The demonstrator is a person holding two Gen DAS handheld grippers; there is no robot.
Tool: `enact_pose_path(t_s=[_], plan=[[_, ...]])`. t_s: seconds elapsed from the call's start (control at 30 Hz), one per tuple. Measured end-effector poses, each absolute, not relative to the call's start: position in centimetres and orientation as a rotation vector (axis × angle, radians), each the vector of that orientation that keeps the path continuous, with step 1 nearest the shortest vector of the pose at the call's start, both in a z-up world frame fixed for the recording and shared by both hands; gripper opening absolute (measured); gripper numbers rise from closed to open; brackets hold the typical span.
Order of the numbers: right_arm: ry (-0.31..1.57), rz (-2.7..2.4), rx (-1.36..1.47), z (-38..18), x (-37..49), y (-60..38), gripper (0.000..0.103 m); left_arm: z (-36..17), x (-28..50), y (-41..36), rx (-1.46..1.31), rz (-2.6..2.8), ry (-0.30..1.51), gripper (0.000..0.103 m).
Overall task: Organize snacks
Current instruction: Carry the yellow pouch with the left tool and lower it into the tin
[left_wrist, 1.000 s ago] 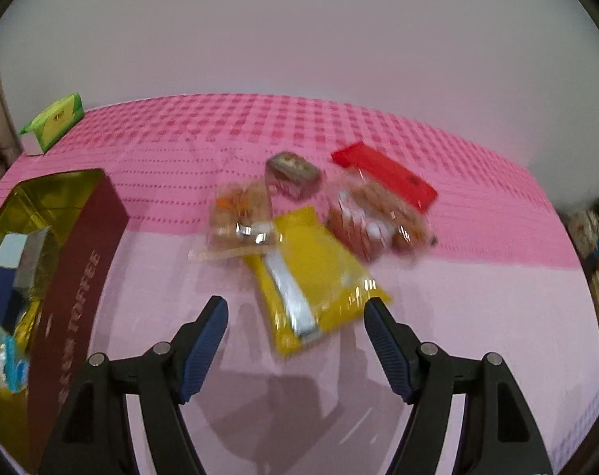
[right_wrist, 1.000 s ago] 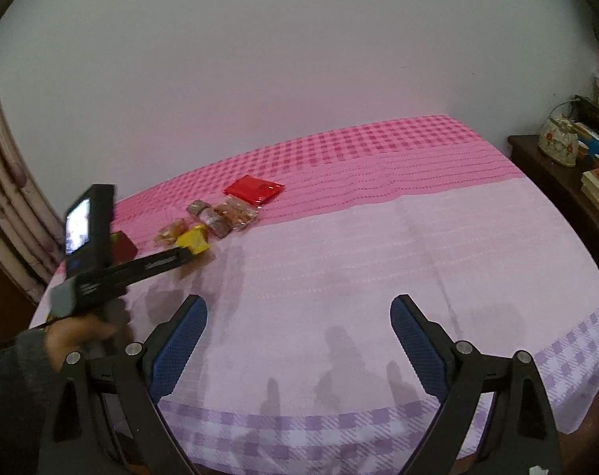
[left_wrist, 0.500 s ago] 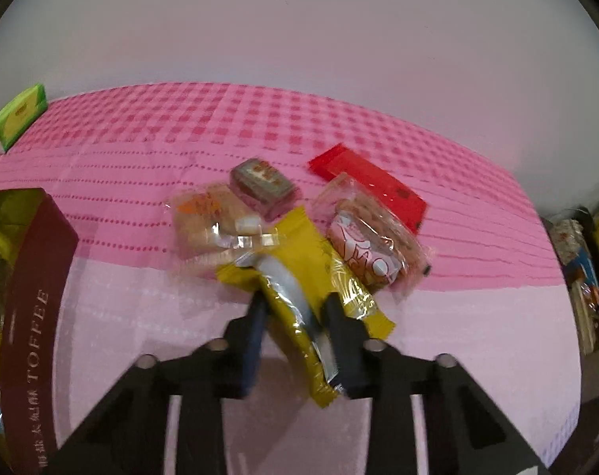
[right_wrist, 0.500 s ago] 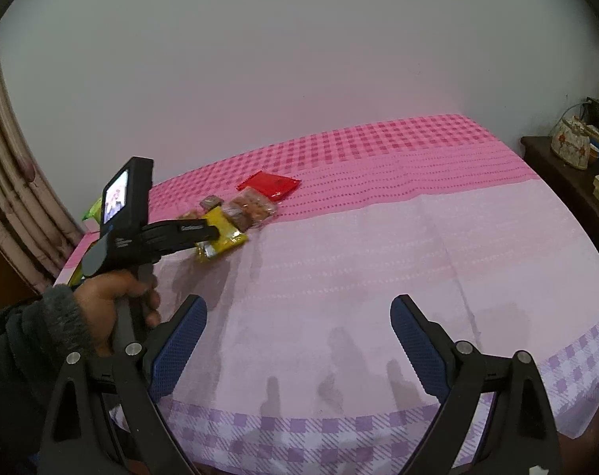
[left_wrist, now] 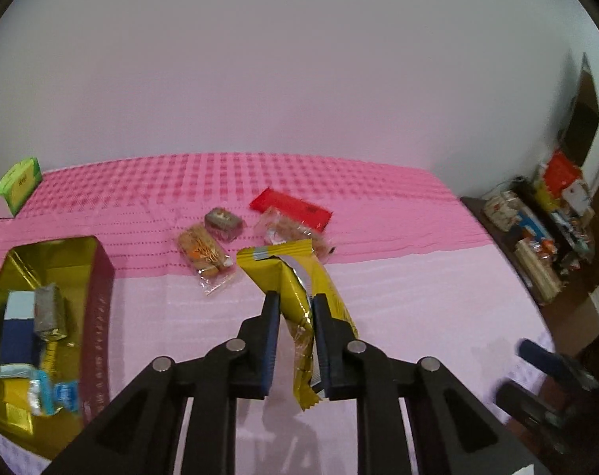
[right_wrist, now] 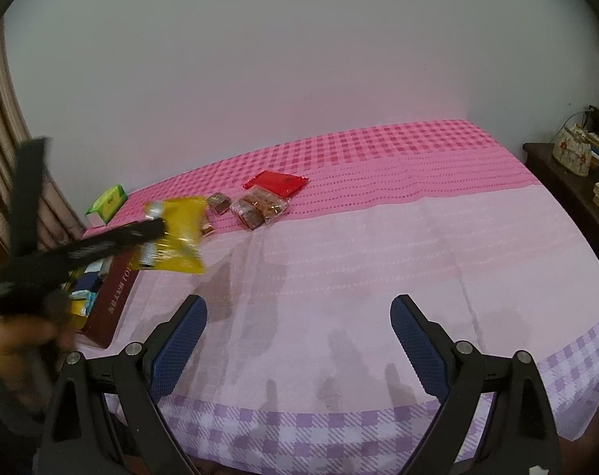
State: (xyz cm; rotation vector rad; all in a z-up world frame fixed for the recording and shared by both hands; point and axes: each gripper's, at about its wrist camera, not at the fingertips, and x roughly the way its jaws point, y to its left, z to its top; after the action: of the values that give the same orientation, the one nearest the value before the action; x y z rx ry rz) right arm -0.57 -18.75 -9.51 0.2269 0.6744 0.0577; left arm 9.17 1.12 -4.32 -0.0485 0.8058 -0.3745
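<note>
Between my left gripper's (left_wrist: pixel 295 340) blue ribbed pads I am seeing the crinkly yellow foil packet (left_wrist: pixel 295 289) clenched and hanging clear of the pink cloth (left_wrist: pixel 418 297); only this view is showing the gold-lined toffee tin (left_wrist: pixel 97 261) holding wrapped sweets. From the right wrist I am watching that packet (right_wrist: pixel 181 233) blurring above the tin's maroon side (right_wrist: pixel 113 301), while my right gripper (right_wrist: pixel 299 340) is gaping wide with nothing in it, and glossy clear-wrapped biscuits (right_wrist: pixel 260 206) and a flat red sachet (right_wrist: pixel 275 182) are lying beyond.
</note>
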Motion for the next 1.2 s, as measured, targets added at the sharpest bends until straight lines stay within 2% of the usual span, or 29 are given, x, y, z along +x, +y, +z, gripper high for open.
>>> enact_pose_path(t_s=[0.5, 0.8, 1.2], plan=[[0.672, 0.057, 0.188, -9.3, -1.0, -17.8, 0.093, 2.8, 6.4, 10.6, 0.012, -0.224, 0.663, 0.017], [0.678, 0.056, 0.178, -9.3, -0.9, -17.6, 0.093, 2.2, 7.0, 16.2, -0.019, -0.092, 0.676, 0.017], [0.708, 0.059, 0.184, -10.1, -0.7, -17.7, 0.093, -1.8, 8.1, 21.1, -0.058, 0.047, 0.758, 0.017]])
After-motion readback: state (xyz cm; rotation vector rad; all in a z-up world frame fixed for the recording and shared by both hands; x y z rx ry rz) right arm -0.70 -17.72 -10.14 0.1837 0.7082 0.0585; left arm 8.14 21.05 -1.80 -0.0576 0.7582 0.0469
